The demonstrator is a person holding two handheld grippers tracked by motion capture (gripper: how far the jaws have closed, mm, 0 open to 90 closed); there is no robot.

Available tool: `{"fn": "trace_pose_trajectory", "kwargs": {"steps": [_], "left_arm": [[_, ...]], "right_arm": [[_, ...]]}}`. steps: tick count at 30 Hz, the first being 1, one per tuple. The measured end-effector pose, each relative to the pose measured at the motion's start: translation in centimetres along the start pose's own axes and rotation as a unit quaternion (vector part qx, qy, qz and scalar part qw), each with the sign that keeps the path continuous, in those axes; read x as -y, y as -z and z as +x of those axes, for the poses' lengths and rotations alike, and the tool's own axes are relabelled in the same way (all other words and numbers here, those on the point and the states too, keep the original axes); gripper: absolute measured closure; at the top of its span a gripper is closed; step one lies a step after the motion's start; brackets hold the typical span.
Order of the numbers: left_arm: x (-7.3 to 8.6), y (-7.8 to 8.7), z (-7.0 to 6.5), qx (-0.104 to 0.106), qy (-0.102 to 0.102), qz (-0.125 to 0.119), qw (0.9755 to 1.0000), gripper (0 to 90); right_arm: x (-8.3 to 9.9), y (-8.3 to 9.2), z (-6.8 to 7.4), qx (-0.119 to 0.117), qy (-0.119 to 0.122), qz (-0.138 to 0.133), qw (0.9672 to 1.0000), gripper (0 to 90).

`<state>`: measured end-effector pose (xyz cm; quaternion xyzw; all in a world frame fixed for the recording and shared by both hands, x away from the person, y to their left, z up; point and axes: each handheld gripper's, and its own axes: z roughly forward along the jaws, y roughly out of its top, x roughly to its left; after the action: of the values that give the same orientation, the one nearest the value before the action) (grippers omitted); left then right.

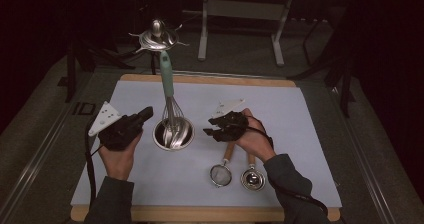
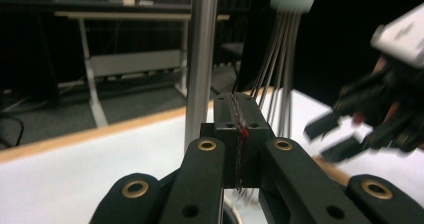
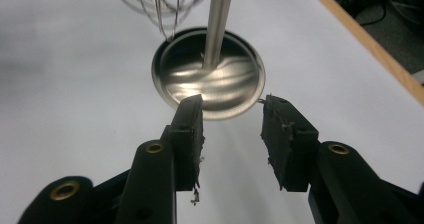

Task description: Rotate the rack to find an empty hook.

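A steel cup (image 1: 172, 134) stands on the white mat (image 1: 125, 179). In it stand a whisk with a teal handle (image 1: 166, 76) and a steel utensil whose round head (image 1: 157, 36) is at the top. My left gripper (image 1: 147, 112) hovers just left of the cup, shut with nothing between its pads (image 2: 237, 104). Beyond its tips rise the steel shaft (image 2: 202, 59) and the whisk wires (image 2: 277, 69). My right gripper (image 1: 209, 131) is right of the cup, open and empty. Its tips (image 3: 232, 104) point at the cup (image 3: 220, 84), where the shaft (image 3: 217, 24) goes in.
A small strainer (image 1: 220, 174) and a round metal scoop (image 1: 251, 178), both with wooden handles, lie on the mat under my right hand. The mat rests on a wooden board (image 1: 200, 213). A table frame (image 1: 240, 14) stands in the dark beyond.
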<state>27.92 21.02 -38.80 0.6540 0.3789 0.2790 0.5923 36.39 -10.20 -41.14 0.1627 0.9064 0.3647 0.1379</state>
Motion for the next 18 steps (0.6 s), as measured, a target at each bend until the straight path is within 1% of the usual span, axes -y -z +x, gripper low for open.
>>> {"fn": "trace_pose_trajectory", "kwargs": {"steps": [7,11,14,17,18], "left_arm": [[-2.1,0.1,-0.4,0.008,-0.011,-0.037,0.9992,90.0],[-3.6,0.3,-0.6,0.016,-0.014,-0.065,0.9976,90.0],[-4.8,0.6,-0.3,0.022,-0.02,-0.081,0.9963,90.0],[-6.0,0.8,0.0,0.027,-0.023,-0.093,0.995,90.0],[-6.4,0.9,0.0,0.029,-0.028,-0.097,0.9945,90.0]], "right_arm": [[1.5,-0.6,-0.1,-0.006,-0.014,0.01,0.9998,59.5],[2.2,-0.8,-0.1,-0.007,-0.019,0.018,0.9996,59.3],[2.6,-0.7,-0.3,-0.006,-0.015,0.022,0.9996,59.2],[3.0,-0.5,-0.4,-0.003,-0.019,0.026,0.9995,59.2],[3.1,-0.4,-0.5,-0.003,-0.022,0.026,0.9994,59.2]]}}
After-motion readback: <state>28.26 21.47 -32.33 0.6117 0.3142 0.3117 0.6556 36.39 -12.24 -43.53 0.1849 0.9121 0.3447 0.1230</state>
